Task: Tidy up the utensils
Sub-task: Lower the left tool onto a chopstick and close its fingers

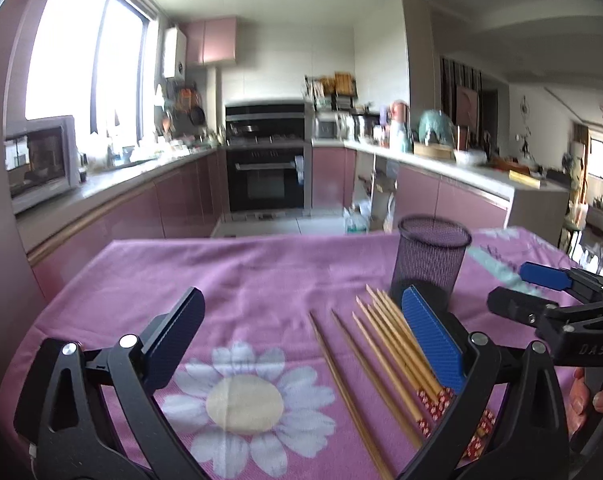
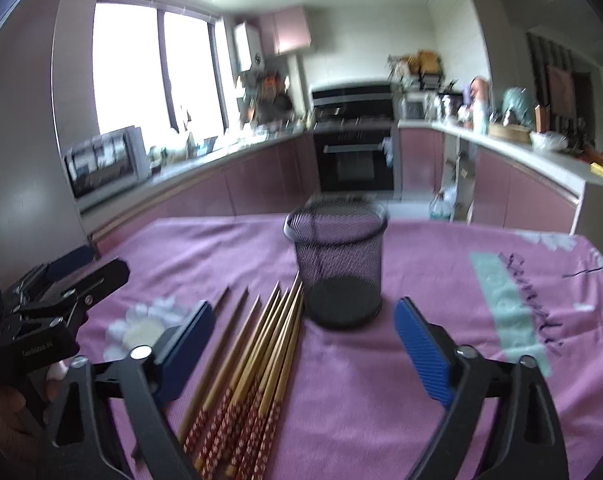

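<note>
Right gripper (image 2: pixel 301 344) is spread wide, nothing between its pads; left gripper (image 1: pixel 305 344) gapes empty too. Chopsticks (image 2: pixel 257 360) lie loose on the pink cloth (image 2: pixel 381 400), at seven o'clock of the mesh cup (image 2: pixel 337 264). Looks like the approach: next, pinch a stick. The tight bundle could foul a clean pick.

pink daisy-print tablecloth (image 2: pixel 401 360), black mesh cup (image 2: pixel 339 264), red-patterned tan chopsticks (image 2: pixel 257 364).
</note>
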`<action>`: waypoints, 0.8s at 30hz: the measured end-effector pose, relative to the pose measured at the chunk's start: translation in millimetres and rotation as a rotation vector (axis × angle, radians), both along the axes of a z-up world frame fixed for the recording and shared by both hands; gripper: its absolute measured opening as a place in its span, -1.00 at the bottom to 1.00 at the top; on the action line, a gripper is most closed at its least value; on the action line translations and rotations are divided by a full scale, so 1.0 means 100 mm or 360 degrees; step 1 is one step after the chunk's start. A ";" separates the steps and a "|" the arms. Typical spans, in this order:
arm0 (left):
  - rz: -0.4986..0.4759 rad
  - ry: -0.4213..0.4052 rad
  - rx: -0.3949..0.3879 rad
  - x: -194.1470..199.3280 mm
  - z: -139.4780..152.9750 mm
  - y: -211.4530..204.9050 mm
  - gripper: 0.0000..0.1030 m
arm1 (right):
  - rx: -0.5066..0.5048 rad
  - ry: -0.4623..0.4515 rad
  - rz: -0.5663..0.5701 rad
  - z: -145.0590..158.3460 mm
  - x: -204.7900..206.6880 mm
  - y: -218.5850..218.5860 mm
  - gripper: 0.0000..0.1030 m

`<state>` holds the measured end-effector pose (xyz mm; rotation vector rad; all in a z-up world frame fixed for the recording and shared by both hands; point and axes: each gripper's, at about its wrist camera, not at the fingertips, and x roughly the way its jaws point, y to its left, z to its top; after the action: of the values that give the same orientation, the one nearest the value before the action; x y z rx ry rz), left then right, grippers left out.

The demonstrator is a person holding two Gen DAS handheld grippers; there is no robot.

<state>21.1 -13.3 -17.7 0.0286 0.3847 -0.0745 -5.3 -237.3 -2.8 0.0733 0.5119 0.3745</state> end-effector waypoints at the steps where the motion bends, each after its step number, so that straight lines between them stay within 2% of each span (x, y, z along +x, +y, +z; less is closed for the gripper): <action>1: -0.0007 0.0044 0.0012 0.06 -0.04 0.00 0.83 | -0.0010 0.0044 0.0025 -0.04 0.03 0.02 0.57; 3: -0.0029 0.0126 0.0038 0.15 -0.12 -0.01 0.72 | -0.0029 0.0133 0.0073 -0.14 0.09 0.07 0.37; 6: -0.0097 0.0254 0.0032 0.27 -0.26 0.00 0.60 | -0.0052 0.0232 0.0119 -0.24 0.17 0.13 0.21; 12: -0.0168 0.0429 0.0026 0.45 -0.46 -0.06 0.34 | -0.0083 0.0418 0.0135 -0.38 0.34 0.16 -0.16; 18: -0.0231 0.0553 0.0018 0.59 -0.62 -0.12 0.16 | -0.0084 0.0506 0.0136 -0.46 0.44 0.15 -0.29; 24: -0.0221 0.0601 0.0031 0.59 -0.65 -0.18 0.13 | -0.0117 0.0539 0.0144 -0.51 0.51 0.20 -0.35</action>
<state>80.6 -31.1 -82.4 0.0612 0.7606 -0.2147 45.7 -217.0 -53.6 0.0424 0.8650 0.4338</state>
